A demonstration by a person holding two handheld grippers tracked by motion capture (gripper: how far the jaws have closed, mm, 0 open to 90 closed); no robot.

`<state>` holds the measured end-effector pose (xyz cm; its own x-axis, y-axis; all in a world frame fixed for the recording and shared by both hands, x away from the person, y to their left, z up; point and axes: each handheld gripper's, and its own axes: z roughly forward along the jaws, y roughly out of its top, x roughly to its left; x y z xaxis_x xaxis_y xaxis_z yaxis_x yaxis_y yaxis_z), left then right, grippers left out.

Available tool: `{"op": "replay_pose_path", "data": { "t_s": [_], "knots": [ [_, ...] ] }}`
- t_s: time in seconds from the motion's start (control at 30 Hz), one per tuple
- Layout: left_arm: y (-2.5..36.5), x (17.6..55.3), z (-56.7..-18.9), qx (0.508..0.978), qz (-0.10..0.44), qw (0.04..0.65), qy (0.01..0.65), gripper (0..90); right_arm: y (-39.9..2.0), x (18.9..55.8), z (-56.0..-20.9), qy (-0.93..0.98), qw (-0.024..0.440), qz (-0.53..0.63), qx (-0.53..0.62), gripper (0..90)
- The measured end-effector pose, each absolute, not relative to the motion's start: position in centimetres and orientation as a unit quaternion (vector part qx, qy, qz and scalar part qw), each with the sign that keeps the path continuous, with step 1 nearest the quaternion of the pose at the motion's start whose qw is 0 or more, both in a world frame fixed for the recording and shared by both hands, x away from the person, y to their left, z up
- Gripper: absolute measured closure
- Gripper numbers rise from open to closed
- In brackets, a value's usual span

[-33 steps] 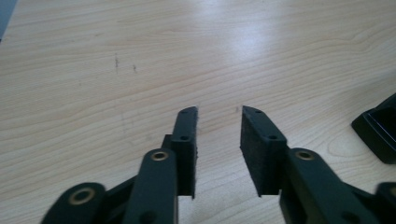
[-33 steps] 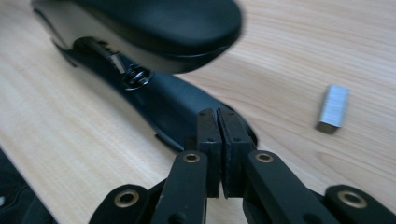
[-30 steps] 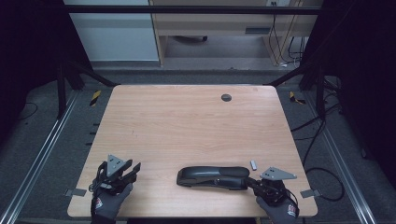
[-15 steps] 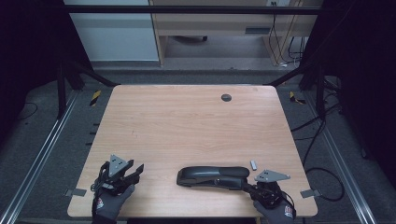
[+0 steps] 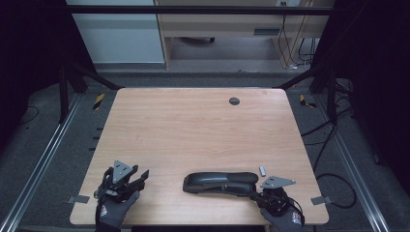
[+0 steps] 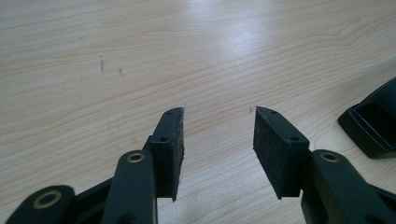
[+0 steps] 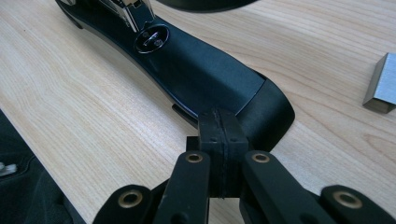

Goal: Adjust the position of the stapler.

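A black stapler [image 5: 220,182] lies on its side near the front edge of the wooden table [image 5: 193,130]. My right gripper [image 5: 254,195] is shut at its right-hand end. In the right gripper view the pads [image 7: 223,121] press flat together right against the stapler's rounded rear end [image 7: 201,65], with nothing between them. A small grey block of staples [image 5: 262,170] [image 7: 380,84] lies just beyond that end. My left gripper [image 5: 139,178] hovers at the table's front left, apart from the stapler. Its jaws [image 6: 218,112] have just been opening and hold nothing. The stapler's front tip [image 6: 373,121] shows at the right.
A dark round grommet [image 5: 234,101] sits at the table's far side. Metal rails [image 5: 43,159] run along the floor on both sides. Cables [image 5: 333,135] trail on the right. Cabinets stand behind the table.
The left gripper's jaws stand a little wider than a second ago. The right hand has shifted slightly toward the table's front edge at the stapler's end. The stapler has not moved.
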<state>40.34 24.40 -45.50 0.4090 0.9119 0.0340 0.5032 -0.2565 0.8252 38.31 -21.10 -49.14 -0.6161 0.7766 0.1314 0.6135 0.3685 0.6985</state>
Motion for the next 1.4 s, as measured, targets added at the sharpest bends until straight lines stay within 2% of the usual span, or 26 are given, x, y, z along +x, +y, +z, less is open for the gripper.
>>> {"op": "replay_pose_path", "data": {
  "t_s": [0.43, 0.73, 0.87, 1.13, 1.4],
  "knots": [
    [24.0, 40.3, -45.3, 0.755, 0.262, 0.384, 0.463, 50.4, -22.4, 38.3, -48.3, 0.792, 0.128, 0.397, 0.444, 89.8],
    [22.3, 40.3, -44.7, 0.778, 0.257, 0.379, 0.429, 45.3, -24.3, 39.1, -47.7, 0.761, 0.171, 0.404, 0.478, 80.5],
    [21.7, 40.4, -44.3, 0.779, 0.260, 0.384, 0.422, 44.0, -24.9, 39.4, -47.7, 0.757, 0.175, 0.401, 0.485, 77.4],
    [20.4, 40.3, -42.8, 0.781, 0.276, 0.396, 0.395, 41.0, -26.3, 40.2, -47.7, 0.744, 0.219, 0.395, 0.492, 68.1],
    [18.8, 40.4, -41.9, 0.791, 0.282, 0.397, 0.370, 39.6, -26.9, 40.7, -47.8, 0.736, 0.228, 0.391, 0.503, 59.8]
  ]
}}
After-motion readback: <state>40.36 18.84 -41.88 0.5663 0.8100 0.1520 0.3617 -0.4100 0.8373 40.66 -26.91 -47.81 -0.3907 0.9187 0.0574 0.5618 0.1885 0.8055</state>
